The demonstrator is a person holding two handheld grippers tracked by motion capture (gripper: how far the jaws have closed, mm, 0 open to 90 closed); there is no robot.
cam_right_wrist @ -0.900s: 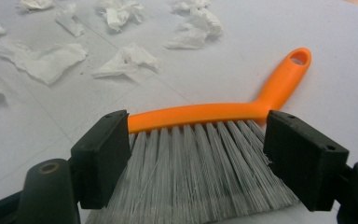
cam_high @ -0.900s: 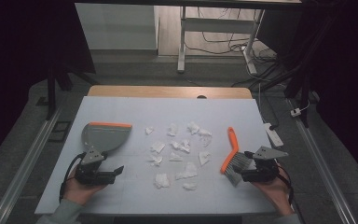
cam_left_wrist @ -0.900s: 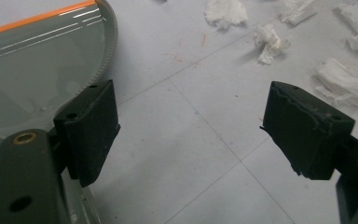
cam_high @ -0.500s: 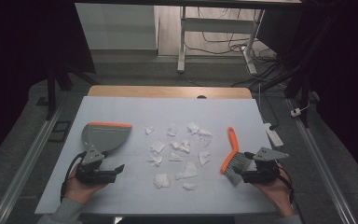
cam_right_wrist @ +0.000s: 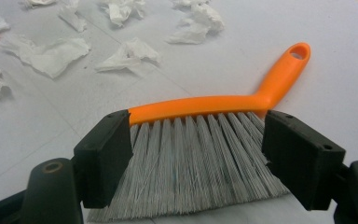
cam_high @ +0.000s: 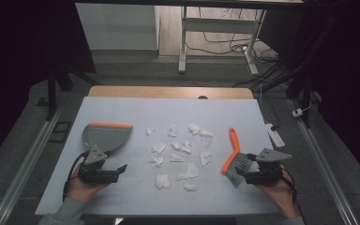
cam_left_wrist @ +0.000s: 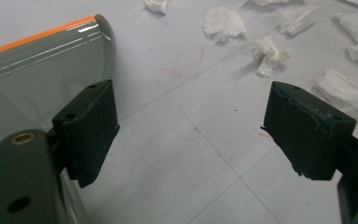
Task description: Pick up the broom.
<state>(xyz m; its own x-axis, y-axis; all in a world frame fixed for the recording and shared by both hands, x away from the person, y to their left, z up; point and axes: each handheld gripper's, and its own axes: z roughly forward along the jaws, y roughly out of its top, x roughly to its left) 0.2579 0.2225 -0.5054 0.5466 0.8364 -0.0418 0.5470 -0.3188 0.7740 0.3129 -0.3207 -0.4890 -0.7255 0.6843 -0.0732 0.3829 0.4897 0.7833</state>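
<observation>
A grey dustpan (cam_high: 104, 136) with an orange lip lies on the white table (cam_high: 136, 110) at the left. My left gripper (cam_high: 118, 171) sits just in front of it, open over bare table. In the left gripper view (cam_left_wrist: 191, 130) the dustpan (cam_left_wrist: 32, 70) lies behind the left jaw. An orange-backed hand brush (cam_high: 233, 145) lies at the right. My right gripper (cam_high: 241, 174) stands open at its grey bristles. The bristles (cam_right_wrist: 200, 158) spread between the two jaws of the right gripper (cam_right_wrist: 198, 154), handle pointing away. Several crumpled paper scraps (cam_high: 183, 146) lie between dustpan and brush.
More paper scraps (cam_left_wrist: 223, 21) lie ahead of the left gripper, and others (cam_right_wrist: 51, 56) to the upper left in the right gripper view. A white power strip (cam_high: 275, 136) hangs by the table's right edge. A wooden strip (cam_high: 168, 92) runs along the far edge.
</observation>
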